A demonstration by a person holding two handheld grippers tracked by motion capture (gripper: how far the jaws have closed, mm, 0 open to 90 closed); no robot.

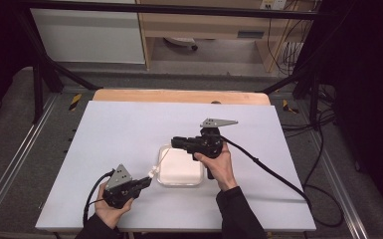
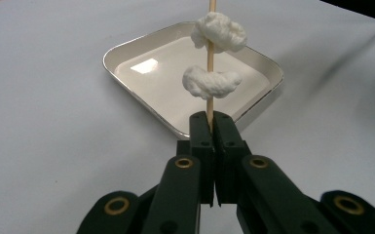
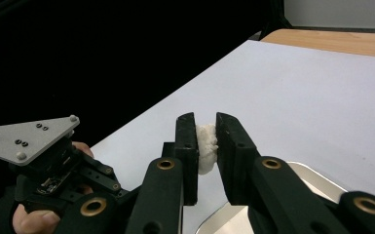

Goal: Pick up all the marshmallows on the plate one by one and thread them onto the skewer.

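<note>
**Ana:** Left tongs (image 2: 209,122) are clamped tight on a thin wooden skewer (image 2: 211,63), low in the middle of the left gripper view, and the stick runs straight up from the jaws and out through the top edge.

**Ben:** Long axis vertical in that frame, then. Two white fluffy lumps are threaded on it: the lower lump (image 2: 210,83) a little above the jaws, the upper lump (image 2: 219,31) near the top of the frame, both hanging over the white tray (image 2: 126,53).

**Ana:** From the high view the skewer leans from the left tongs (image 1: 146,180), lower centre, up and to the right over the tray's left rim (image 1: 160,164). Tray sits mid-frame on the white desk (image 1: 119,129).

**Ben:** Right tongs (image 3: 205,141) now: narrow, pinching a third white lump (image 3: 206,146) between the pads, centre of the right gripper view, with the tray's corner just below.

**Ana:** In the high view the right tongs (image 1: 176,142) point left, above the tray's upper edge, apart from the skewer.

**Ben:** Any writing?

**Ana:** None I can read on the tray, skewer or tongs.
</note>
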